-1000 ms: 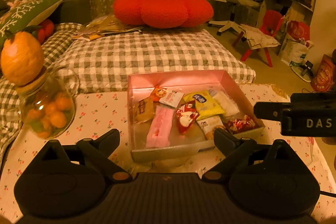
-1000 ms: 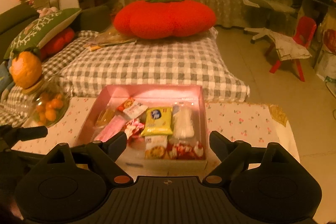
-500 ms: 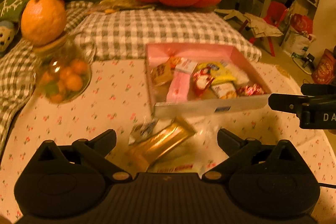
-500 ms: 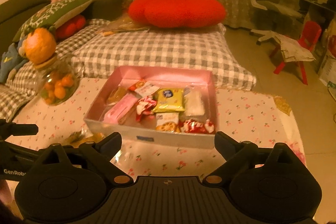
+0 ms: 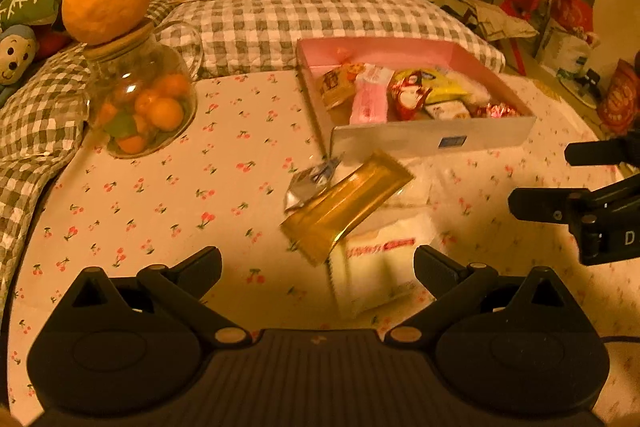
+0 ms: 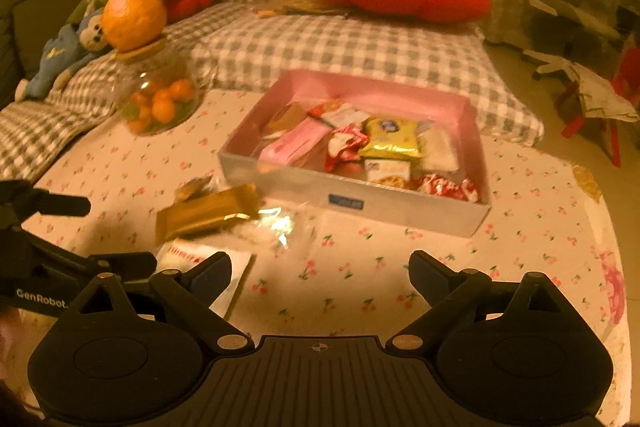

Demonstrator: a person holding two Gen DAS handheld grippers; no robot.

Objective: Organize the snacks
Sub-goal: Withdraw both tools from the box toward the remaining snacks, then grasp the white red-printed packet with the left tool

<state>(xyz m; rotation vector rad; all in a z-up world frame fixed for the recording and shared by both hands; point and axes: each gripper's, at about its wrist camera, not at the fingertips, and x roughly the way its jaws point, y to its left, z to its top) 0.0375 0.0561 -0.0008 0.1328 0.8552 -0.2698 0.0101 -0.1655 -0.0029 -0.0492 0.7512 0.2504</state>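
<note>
Lying loose on the cherry-print tablecloth [image 5: 160,195] just in front of the pink snack box [image 5: 432,143], gold packet [image 5: 346,205] overlaps white packet [image 5: 380,267], with left gripper [image 5: 318,263] and right gripper [image 6: 320,271] both spread wide, holding nothing, glass jar [image 5: 140,99] well left.

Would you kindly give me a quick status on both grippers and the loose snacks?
Left gripper open, empty; right gripper open, empty. Gold packet and white packet lie outside pink box. Path to them clear.
</note>
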